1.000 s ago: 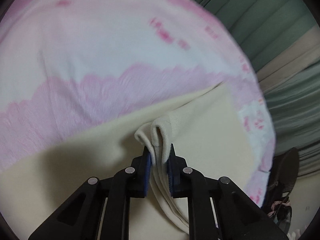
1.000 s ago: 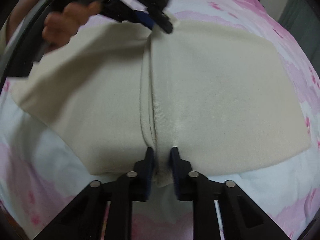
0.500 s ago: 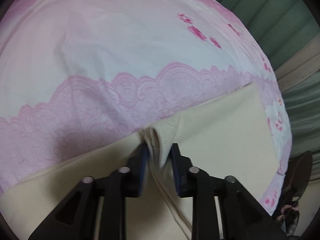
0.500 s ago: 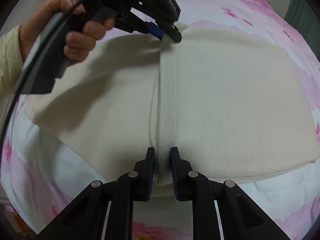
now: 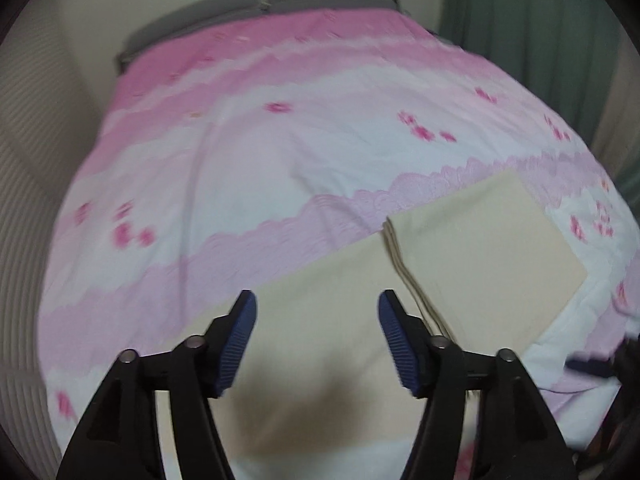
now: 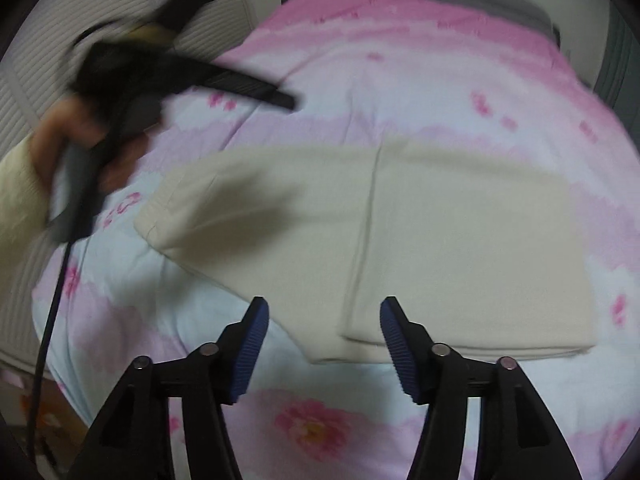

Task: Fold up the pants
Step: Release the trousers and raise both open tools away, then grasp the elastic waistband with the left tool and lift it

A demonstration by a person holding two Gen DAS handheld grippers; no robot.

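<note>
Now the cream pants lie flat across the middle of the right wrist frame on the pink floral bedspread, one half folded over the other with its edge running down the centre. At the bottom of that frame the right gripper hangs just above the near hem, jaws spread wide and empty. Likewise the left gripper is spread and empty above the pants, which fill the lower right of the left wrist frame.

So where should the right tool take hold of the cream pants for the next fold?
Probably the near corner of the single-layer left section of the cream pants, approached from the near edge: it lies flat, unfolded, with its hem exposed just ahead of the open right tool.
</note>
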